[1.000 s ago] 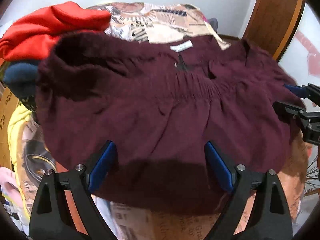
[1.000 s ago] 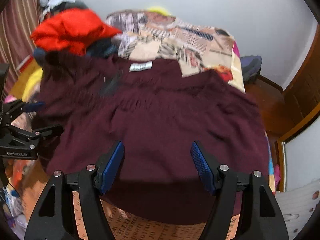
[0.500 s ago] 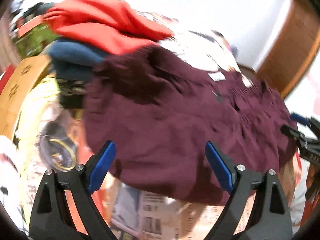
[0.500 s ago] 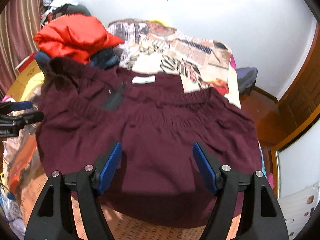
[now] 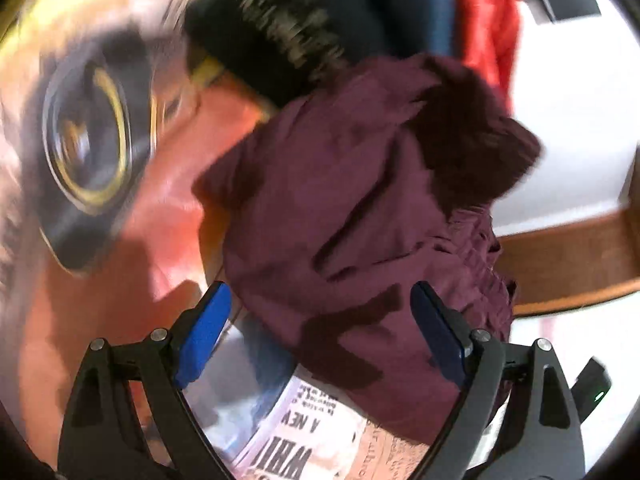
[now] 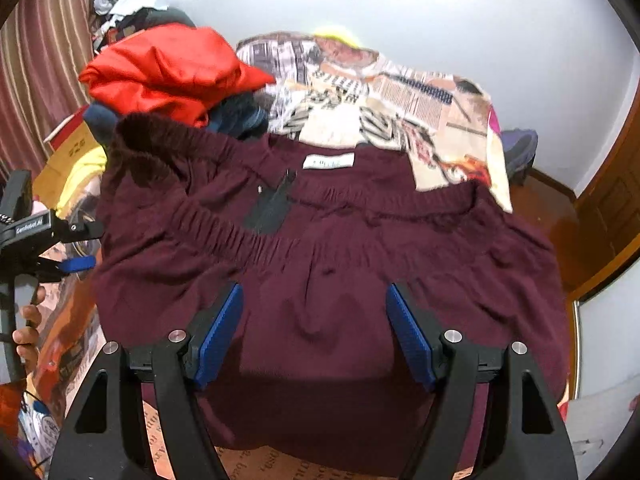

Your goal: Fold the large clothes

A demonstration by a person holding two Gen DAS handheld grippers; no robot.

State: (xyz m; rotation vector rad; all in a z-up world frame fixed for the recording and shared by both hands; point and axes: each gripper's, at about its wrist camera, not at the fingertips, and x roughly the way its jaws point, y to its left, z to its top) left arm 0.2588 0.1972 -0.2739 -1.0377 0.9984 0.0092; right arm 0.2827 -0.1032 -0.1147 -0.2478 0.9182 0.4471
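the right gripper (image 6: pixel 314 336) hovers with its blue-padded jaws spread wide, holding nothing, over the near part of a maroon garment (image 6: pixel 328 248). the garment lies spread flat on a bed with a newspaper-print sheet (image 6: pixel 420 96), white label (image 6: pixel 329 161) at its far edge. the left gripper (image 5: pixel 320 328), also wide open and empty, sits at the garment's left edge, its view blurred. a red garment (image 6: pixel 168 68) is piled beyond.

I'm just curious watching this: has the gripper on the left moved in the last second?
Yes. In the right wrist view the left gripper has stayed beside the maroon garment but shifted farther up its left edge, toward the red clothes.
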